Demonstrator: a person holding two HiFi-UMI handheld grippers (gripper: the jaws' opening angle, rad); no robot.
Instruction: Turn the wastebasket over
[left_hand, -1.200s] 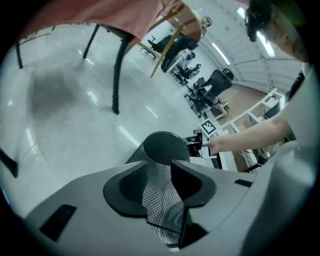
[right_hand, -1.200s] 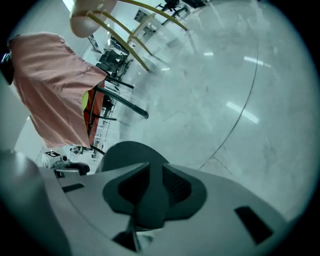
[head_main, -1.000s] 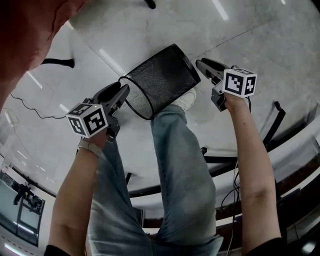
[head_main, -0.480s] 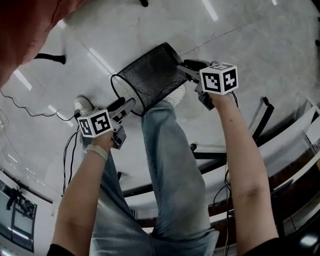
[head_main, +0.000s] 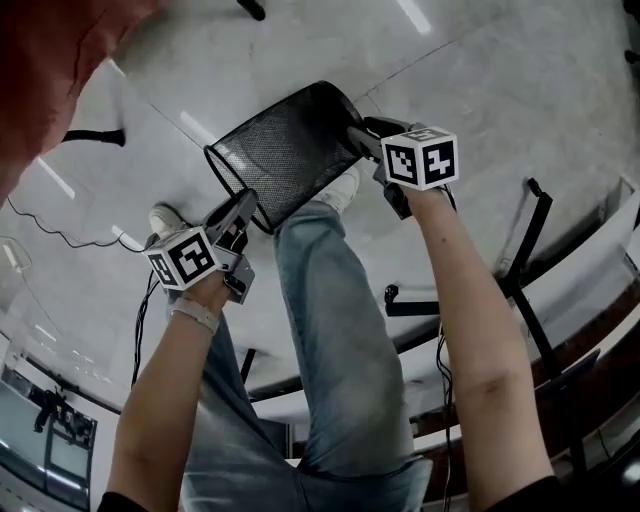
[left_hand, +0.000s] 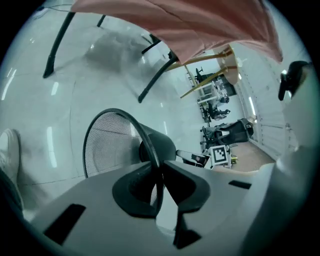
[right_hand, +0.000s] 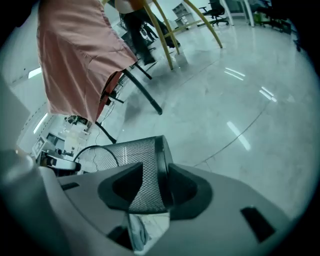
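One black mesh wastebasket (head_main: 285, 150) lies tipped on its side over the floor (head_main: 520, 70). Left hand-held gripper (head_main: 243, 203): jaws closing, clamped on the rim of the open mouth. Right hand-held gripper (head_main: 360, 135): jaws closing on the base edge, mesh wall between them.

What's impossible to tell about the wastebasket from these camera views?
- Head view: the wastebasket base faces away; the right gripper, fingers closing on that end, covers its edge.
- Left gripper view: the left gripper, fingers closing on the rim, blocks the lower mouth.
- Right gripper view: the mouth points away, its inside unseen.
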